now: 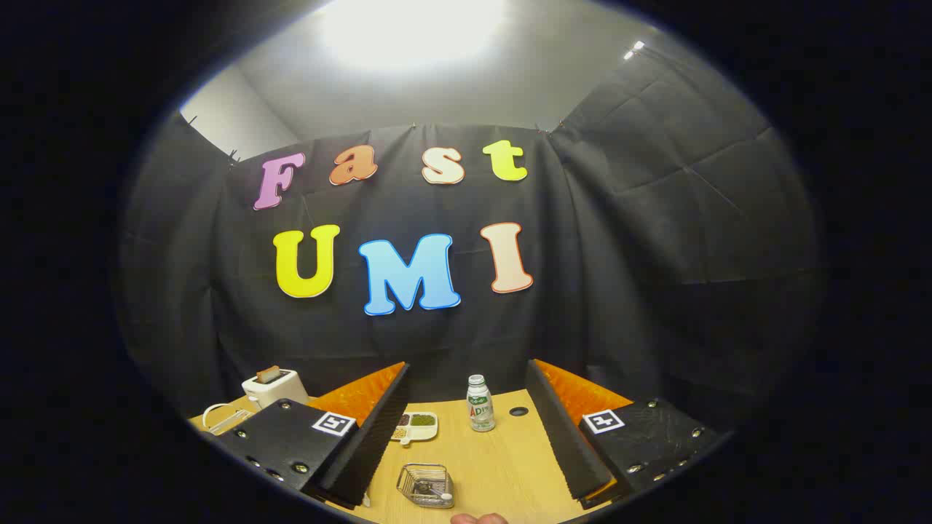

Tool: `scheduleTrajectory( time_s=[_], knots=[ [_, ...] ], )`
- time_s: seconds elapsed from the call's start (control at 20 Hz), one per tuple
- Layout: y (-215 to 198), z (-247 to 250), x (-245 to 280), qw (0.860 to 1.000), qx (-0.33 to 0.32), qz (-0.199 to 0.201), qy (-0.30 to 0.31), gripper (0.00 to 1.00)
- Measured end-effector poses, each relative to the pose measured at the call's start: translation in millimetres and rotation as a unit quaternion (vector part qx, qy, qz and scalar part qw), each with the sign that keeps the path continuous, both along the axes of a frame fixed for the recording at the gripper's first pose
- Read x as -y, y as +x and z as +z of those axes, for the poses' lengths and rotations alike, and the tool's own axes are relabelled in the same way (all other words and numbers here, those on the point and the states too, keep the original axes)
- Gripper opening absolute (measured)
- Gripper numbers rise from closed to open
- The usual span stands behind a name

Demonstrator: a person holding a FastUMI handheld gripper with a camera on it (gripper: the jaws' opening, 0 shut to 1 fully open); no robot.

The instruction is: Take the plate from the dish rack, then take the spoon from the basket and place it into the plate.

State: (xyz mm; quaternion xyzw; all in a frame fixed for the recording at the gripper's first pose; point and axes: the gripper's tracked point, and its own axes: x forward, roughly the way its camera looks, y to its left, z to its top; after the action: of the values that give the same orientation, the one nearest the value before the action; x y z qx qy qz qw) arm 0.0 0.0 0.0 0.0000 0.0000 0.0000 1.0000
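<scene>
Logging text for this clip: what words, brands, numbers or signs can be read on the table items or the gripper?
Bottle label: printed, but too small and blurred to read.
Square markers on the open, empty gripper: black-and-white coded patterns, no words.
No other readable text.

Table (502, 466): pale wood, small dark hole near far edge. On it: wire basket (425, 484) nearest, spoon (435, 492) inside; white divided dish (416, 426) beyond it; bottle (480, 404) upright, right of dish; white toaster (274, 387) at far left; white rack (222, 418) just beside toaster.
</scene>
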Motion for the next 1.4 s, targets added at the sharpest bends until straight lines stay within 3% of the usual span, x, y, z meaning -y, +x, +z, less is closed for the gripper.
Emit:
scheduleTrajectory(
  time_s=[0.8,1.15,1.4],
  knots=[
    [25.8,42.1,-68.5,0.998,0.032,0.055,-0.010,0.98],
    [38.7,23.7,-112.5,0.996,-0.021,0.087,0.008,0.98],
    [45.4,-19.2,-160.2,0.985,-0.120,0.124,0.002,0.98]
  ],
)
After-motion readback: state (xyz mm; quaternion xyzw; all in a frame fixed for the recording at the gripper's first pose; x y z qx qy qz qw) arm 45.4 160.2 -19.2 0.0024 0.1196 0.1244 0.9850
